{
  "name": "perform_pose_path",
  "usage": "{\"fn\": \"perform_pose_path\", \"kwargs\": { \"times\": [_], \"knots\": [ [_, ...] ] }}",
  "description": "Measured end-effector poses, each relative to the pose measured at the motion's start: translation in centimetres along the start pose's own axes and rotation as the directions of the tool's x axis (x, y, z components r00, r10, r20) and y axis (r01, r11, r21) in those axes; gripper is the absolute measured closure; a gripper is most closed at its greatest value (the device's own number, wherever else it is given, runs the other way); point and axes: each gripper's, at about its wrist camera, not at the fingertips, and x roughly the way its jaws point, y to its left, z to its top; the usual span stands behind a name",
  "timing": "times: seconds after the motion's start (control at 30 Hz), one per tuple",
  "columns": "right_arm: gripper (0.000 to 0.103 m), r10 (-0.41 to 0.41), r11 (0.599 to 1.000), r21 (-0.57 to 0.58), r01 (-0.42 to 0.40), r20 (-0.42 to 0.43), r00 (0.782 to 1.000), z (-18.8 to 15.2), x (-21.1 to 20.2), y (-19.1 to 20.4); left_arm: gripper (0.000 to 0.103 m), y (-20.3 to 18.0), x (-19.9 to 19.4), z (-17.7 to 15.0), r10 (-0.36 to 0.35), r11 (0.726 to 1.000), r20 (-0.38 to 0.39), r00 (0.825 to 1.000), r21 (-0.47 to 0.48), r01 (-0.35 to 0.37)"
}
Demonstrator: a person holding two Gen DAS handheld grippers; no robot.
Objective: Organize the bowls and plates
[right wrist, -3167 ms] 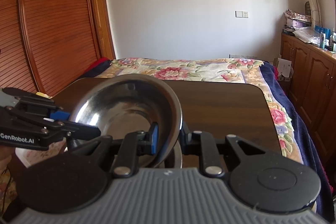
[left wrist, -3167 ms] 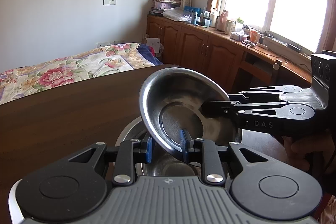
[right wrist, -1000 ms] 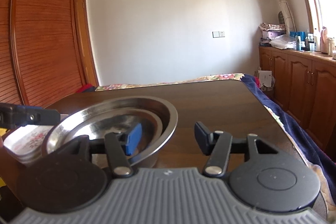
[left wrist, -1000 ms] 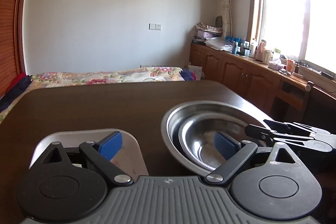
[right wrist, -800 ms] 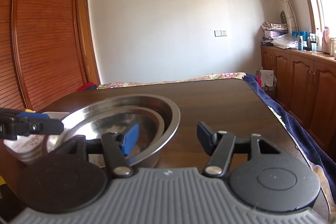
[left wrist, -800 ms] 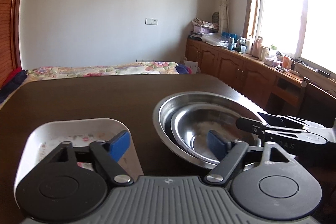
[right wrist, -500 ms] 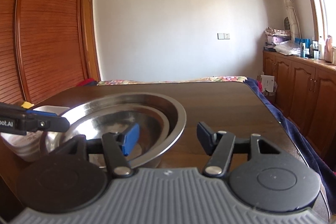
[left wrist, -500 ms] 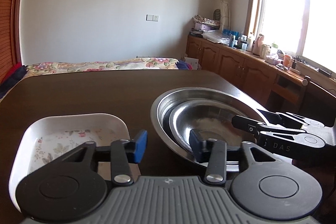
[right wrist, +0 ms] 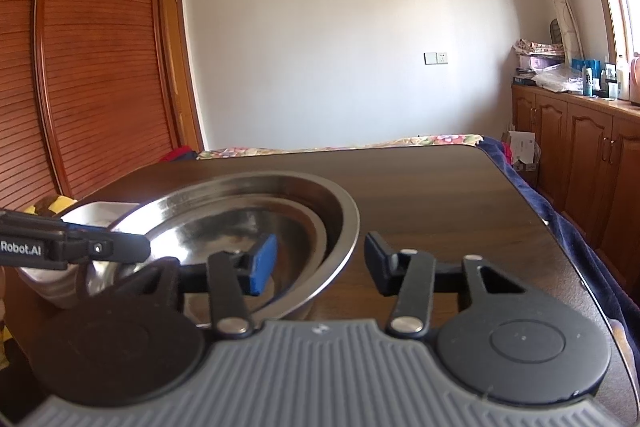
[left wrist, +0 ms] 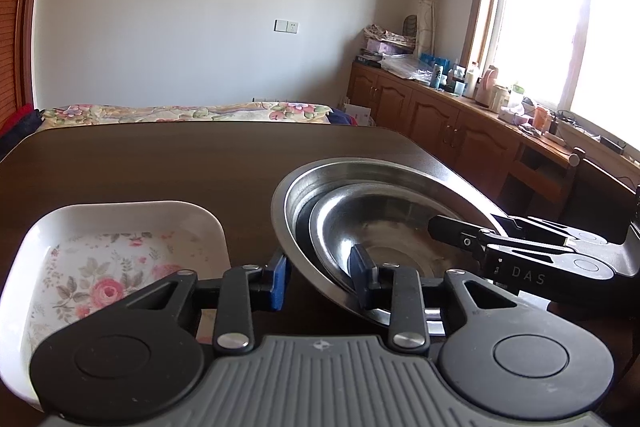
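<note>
**2 nested steel bowls, both grippers straddling the outer rim**

Large steel bowl (left wrist: 384, 175) sits on dark wooden table (left wrist: 160, 163), near the table's front right part in the left wrist view. Small steel bowl (left wrist: 380, 227) nests inside it, shifted toward the 5 o'clock side.

Left gripper (left wrist: 318, 277): blue-padded fingers (left wrist: 279, 281) straddle the large bowl's rim at about 7 o'clock, 1 finger outside, 1 inside. Gap narrow, but cannot tell if the pads actually press the rim.

Right gripper (right wrist: 320, 263): jaws spread wide, released, straddling the rim at about 5 o'clock in its own view; left pad (right wrist: 262, 263) inside the bowl, right finger outside over bare table, neither touching metal as far as visible.

White floral square dish (left wrist: 120, 251) lies on the table just beside the large bowl, at 9 o'clock of it in the left view, apart from it.

Background: floral bedspread (left wrist: 180, 113) past the table's far edge, wooden cabinets (left wrist: 440, 119) under the window at 2 o'clock, slatted wardrobe doors (right wrist: 88, 67) at 10 o'clock in the right view.
</note>
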Motion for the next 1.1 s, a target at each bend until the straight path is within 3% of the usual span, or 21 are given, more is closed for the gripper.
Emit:
{"fn": "perform_pose_path", "kwargs": {
  "times": [0.27, 0.4, 1.1],
  "knots": [
    [0.064, -0.005, 1.0, -0.019, 0.004, -0.004, 1.0, 0.1, -0.1, 0.3, 0.07, -0.3, -0.4, 0.0, 0.001, 1.0, 0.001, 1.0, 0.004, -0.001],
    [0.064, 0.017, 1.0, 0.016, -0.017, -0.018, 1.0, 0.4, -0.1, 0.6, 0.07, 0.0, -0.9, 0.4, 0.018, 1.0, 0.012, 1.0, -0.002, -0.018],
    [0.064, 0.118, 0.99, -0.07, -0.118, -0.011, 0.993, 3.4, 0.3, 5.7, 0.072, 3.9, -6.5, 2.2, 0.084, 0.996, 0.094, 0.992, -0.05, -0.08]
  ]
}}
